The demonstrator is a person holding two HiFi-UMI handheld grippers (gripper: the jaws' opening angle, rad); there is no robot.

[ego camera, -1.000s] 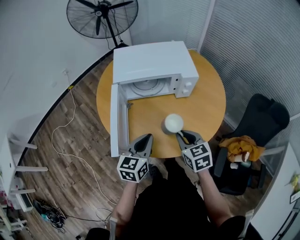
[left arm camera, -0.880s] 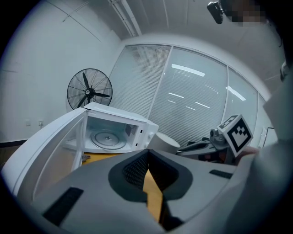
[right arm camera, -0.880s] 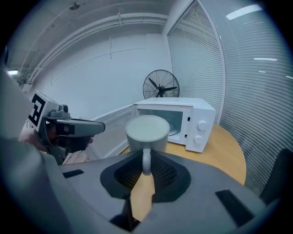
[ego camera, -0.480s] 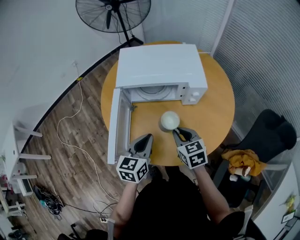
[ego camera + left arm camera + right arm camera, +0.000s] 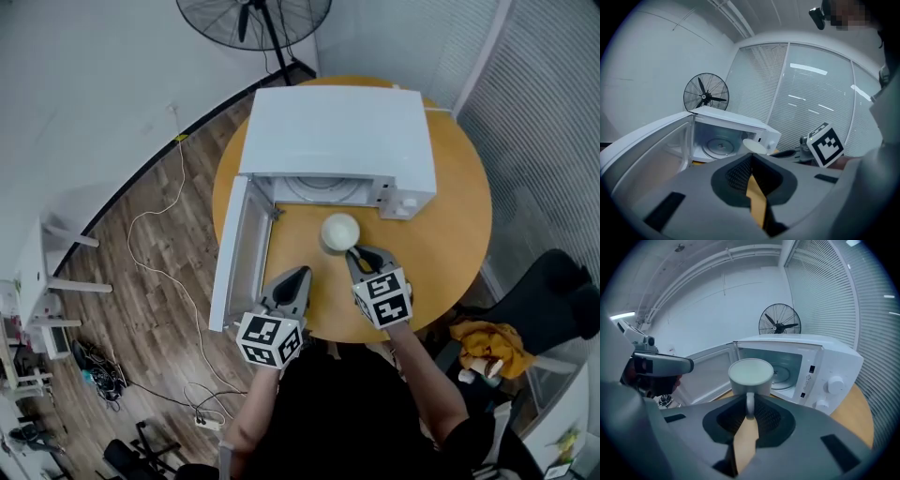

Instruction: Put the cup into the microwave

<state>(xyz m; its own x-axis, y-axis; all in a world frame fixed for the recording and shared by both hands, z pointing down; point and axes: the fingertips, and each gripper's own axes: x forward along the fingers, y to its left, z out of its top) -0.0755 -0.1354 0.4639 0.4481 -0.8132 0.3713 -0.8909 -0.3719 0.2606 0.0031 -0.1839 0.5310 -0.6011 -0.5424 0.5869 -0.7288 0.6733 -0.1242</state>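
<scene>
Over the last second the cup [image 5: 340, 231] has been carried up the table [image 5: 450, 244] toward the microwave [image 5: 337, 131]: a second ago a clear strip of wood lay between its rim and the oven's mouth, and now it sits just outside that mouth, at about 6 o'clock from the opening. The right gripper [image 5: 360, 254] has come forward with it, its jaws pinching the cup's handle [image 5: 749, 401], which the right gripper view shows standing upright between them with the cavity and its turntable [image 5: 780, 372] straight ahead. The left gripper [image 5: 298, 277] has advanced a little too, at about 8 o'clock from the cup; its jaws are pressed together on nothing. The door [image 5: 234, 253] stays swung fully out toward 9 o'clock, so the way in looks free, and the carry seems close to done, with only the last push into the cavity and the release still to come. Several things cannot be settled: the cup's base is hidden behind the gripper body, so whether it is lifted or sliding on the wood is unclear; from the head view the oven's roof covers most of the cavity floor; the cup's inside is a flat pale disc, so full or empty is unreadable; and the fan [image 5: 253, 19] at 12 o'clock is cut off by the frame
</scene>
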